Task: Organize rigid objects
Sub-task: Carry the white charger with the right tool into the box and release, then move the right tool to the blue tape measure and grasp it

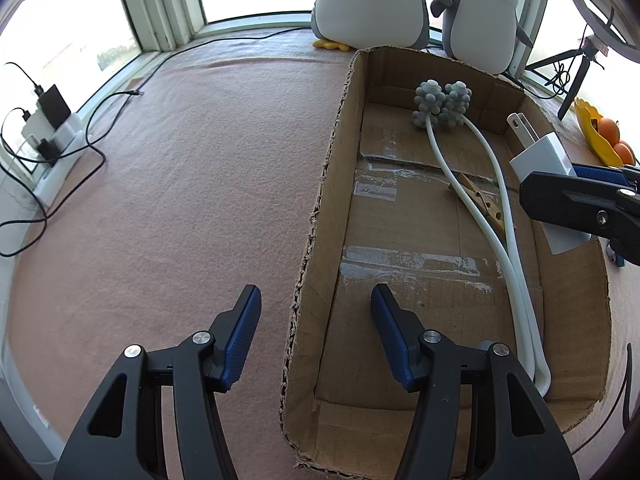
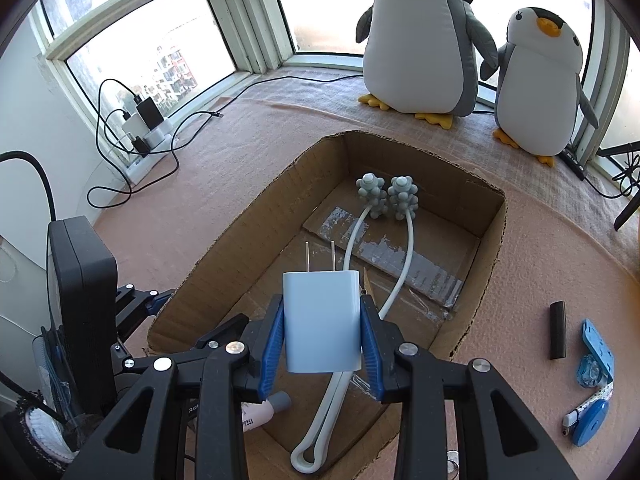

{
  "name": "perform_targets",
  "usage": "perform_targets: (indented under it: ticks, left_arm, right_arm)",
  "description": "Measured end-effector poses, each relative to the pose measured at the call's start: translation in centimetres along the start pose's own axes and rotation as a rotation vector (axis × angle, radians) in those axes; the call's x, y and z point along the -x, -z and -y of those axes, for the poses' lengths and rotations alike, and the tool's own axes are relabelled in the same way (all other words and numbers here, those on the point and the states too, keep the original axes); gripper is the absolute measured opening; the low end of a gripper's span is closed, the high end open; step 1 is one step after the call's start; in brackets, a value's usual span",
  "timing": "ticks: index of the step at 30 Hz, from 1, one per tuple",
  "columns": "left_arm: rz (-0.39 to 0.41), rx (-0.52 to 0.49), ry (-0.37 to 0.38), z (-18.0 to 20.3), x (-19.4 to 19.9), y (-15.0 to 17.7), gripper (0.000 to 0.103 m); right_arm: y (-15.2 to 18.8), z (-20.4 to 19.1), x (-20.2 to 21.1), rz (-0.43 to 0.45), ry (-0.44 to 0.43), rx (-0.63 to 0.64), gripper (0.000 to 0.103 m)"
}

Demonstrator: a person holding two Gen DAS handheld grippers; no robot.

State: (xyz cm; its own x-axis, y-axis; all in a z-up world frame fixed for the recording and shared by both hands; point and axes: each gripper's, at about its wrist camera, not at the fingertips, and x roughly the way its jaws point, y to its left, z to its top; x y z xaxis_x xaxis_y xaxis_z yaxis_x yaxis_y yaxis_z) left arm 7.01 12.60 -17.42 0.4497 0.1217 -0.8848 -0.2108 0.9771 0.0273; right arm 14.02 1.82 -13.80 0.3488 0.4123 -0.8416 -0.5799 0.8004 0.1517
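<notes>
The right tongs (image 2: 323, 334) grip the white charger (image 2: 322, 320), prongs pointing forward, directly above the cardboard box (image 2: 208, 256) (drop looks next); left tongs (image 1: 316, 336) straddle its wall, apart, gripping nothing.

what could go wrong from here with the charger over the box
1. The white charger is pinched only by its sides in the right gripper, so it may slip or twist.
2. Dropped here, it would likely land on the white massager in the cardboard box.
3. The left gripper straddles the box wall and could nudge it.
</notes>
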Motion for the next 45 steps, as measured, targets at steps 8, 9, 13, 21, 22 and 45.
perform_targets:
  ticks: [8, 9, 13, 21, 22, 45]
  left_arm:
    - [0.001, 0.001, 0.000, -0.1, 0.0, 0.0, 0.058]
    - [0.001, 0.002, 0.000, -0.1, 0.0, 0.0, 0.058]
    - [0.002, 0.002, -0.001, -0.1, -0.1, 0.0, 0.058]
    - [0.002, -0.005, -0.008, 0.0, -0.1, 0.1, 0.058]
    - [0.002, -0.005, -0.009, 0.0, -0.1, 0.1, 0.058]
    - [-0.001, -0.011, -0.022, 0.2, 0.1, 0.1, 0.058]
  right_arm:
    - [-0.1, -0.4, 0.0, 0.003, 0.021, 0.018, 0.051]
    - [-0.1, -0.5, 0.1, 0.005, 0.028, 0.021, 0.051]
    - [0.0, -0.1, 0.3, 0.012, 0.028, 0.001, 0.051]
    - [0.2, 0.3, 1.2, 0.025, 0.053, -0.002, 0.051]
    - [0.2, 0.3, 1.3, 0.028, 0.058, -0.001, 0.051]
    - [5.1, 8.9, 8.7, 0.096, 0.170, -0.149, 0.051]
